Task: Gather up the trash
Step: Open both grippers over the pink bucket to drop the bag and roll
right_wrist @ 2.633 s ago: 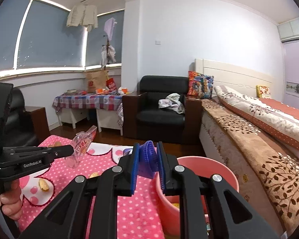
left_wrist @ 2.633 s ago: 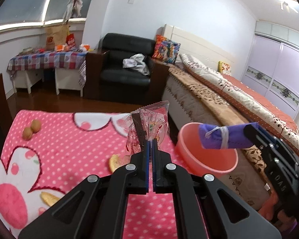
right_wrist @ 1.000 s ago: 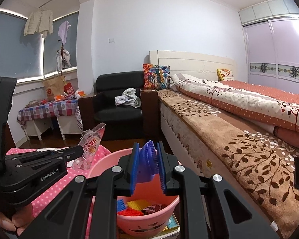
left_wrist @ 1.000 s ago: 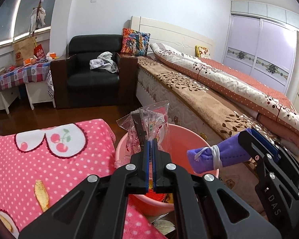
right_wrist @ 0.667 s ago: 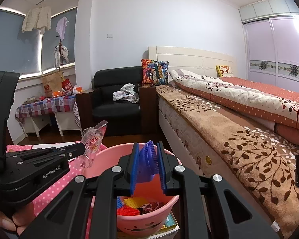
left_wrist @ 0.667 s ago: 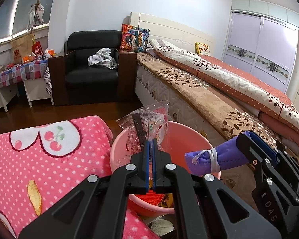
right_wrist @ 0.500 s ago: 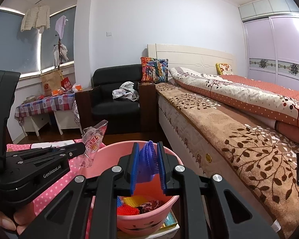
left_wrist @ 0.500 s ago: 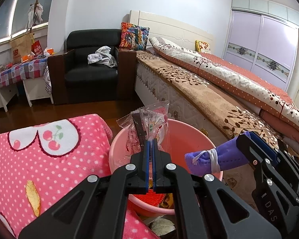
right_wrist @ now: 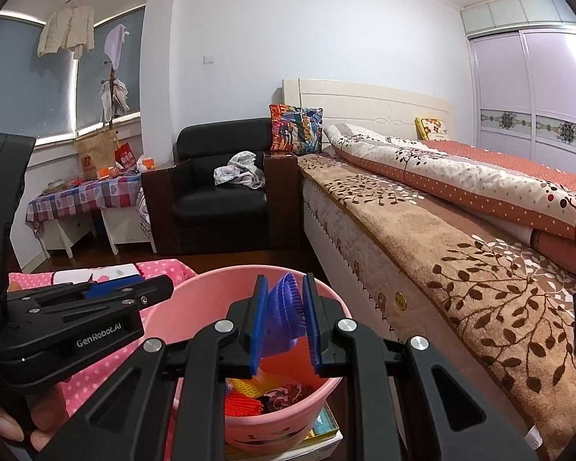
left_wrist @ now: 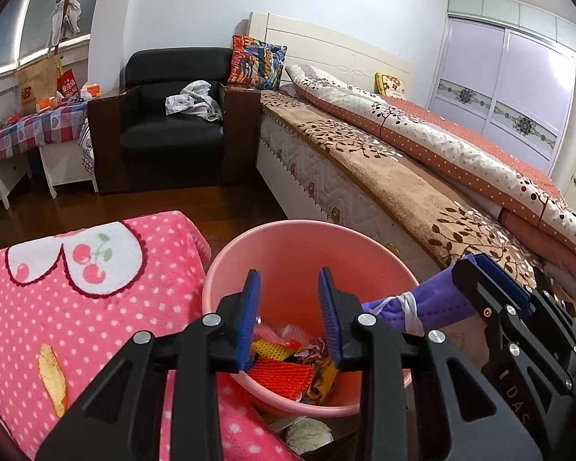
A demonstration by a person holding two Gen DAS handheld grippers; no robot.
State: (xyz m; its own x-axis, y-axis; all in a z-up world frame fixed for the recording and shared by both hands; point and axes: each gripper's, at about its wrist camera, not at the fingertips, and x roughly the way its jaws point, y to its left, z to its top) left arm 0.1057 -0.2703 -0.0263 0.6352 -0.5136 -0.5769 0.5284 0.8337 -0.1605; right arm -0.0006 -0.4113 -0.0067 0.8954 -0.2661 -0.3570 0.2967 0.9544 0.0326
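My left gripper (left_wrist: 287,288) hangs over the pink bucket (left_wrist: 288,227), its jaws opening with nothing between them. Below it a crumpled clear wrapper (left_wrist: 278,331) lies on the trash in the bucket, beside an orange mesh piece (left_wrist: 280,372). My right gripper (right_wrist: 284,292) is shut on a purple rolled cloth (right_wrist: 284,307) above the bucket (right_wrist: 272,432). In the left wrist view the purple cloth (left_wrist: 422,307) sticks out of the right gripper (left_wrist: 476,269) over the bucket's right rim. In the right wrist view the left gripper (right_wrist: 149,288) reaches the rim from the left.
A pink polka-dot blanket (left_wrist: 96,307) with a piece of orange peel (left_wrist: 52,376) lies left of the bucket. The bed (left_wrist: 403,176) runs along the right, with a black armchair (left_wrist: 172,130) behind. A hand (right_wrist: 4,422) holds the left gripper. A flat box (right_wrist: 326,428) lies under the bucket.
The left gripper has opened and the clear wrapper it held has dropped out of it into the bucket. The right gripper still holds the purple cloth in the same place.
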